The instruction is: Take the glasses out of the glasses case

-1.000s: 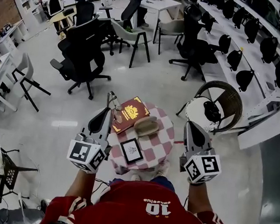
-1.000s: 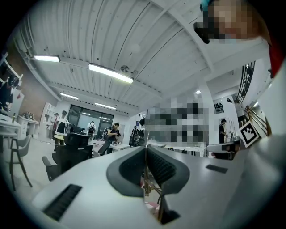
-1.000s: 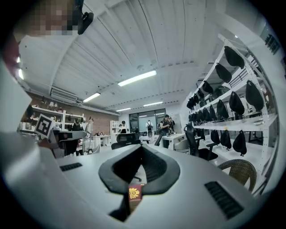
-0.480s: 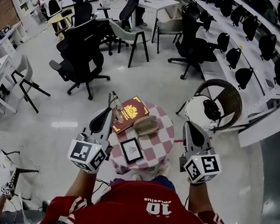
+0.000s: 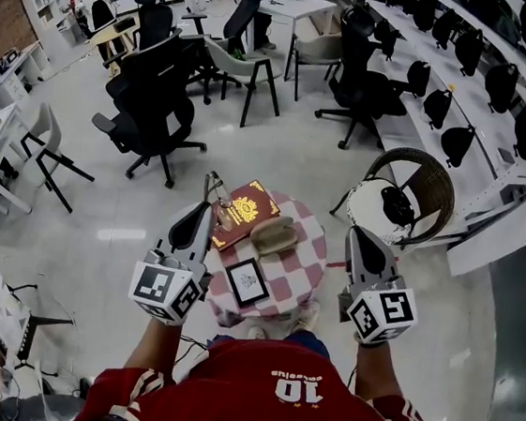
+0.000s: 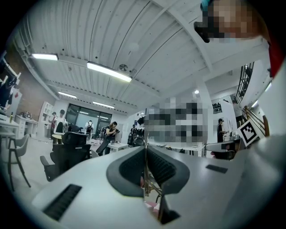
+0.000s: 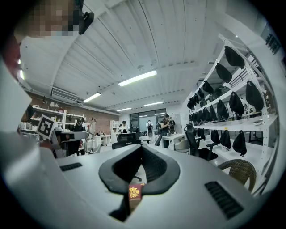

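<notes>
I judge the taking-out step is almost finished. My left gripper [image 5: 202, 212] is clenched on the thin metal-framed glasses [image 5: 214, 192], and they hang in the air at the far left edge of the small round table with a red-and-white checked cloth [image 5: 299, 266]. They are just beside the dark red booklet [image 5: 244, 214] and apart from the tan oval glasses case [image 5: 274, 237], which lies near the middle. My right gripper [image 5: 356, 234] is closed on nothing, at the right of the table. Next I should lower the glasses gently onto bare cloth, because the frame looks delicate, and then loosen the jaws.
</notes>
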Demonstrator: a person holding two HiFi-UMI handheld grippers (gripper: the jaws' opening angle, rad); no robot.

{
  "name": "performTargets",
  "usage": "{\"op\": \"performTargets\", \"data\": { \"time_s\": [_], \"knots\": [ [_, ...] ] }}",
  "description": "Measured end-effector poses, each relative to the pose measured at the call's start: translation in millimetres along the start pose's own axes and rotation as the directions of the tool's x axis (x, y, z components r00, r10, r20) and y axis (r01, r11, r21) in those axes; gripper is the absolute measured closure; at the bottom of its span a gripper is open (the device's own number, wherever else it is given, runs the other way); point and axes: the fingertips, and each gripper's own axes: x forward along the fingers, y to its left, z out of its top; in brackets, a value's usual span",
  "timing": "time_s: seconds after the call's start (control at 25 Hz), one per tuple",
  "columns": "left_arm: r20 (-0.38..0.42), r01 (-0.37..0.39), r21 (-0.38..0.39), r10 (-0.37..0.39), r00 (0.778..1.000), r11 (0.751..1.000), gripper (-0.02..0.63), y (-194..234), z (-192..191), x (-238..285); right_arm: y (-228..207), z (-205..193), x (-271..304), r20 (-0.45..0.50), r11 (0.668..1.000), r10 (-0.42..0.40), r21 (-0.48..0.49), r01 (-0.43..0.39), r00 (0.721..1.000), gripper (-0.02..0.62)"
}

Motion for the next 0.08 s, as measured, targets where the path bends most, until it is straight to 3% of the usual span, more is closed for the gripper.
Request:
{"op": "performTargets", "data": {
  "time_s": [0.08],
  "knots": [
    [-0.001, 0.000, -0.003, 0.000, 1.000, 1.000, 0.586, -1.4, 0.0, -0.1, -1.6, 1.1, -1.5, 0.002, 1.000, -0.001, 0.001, 0.001, 1.000, 0.583]
  ]
}}
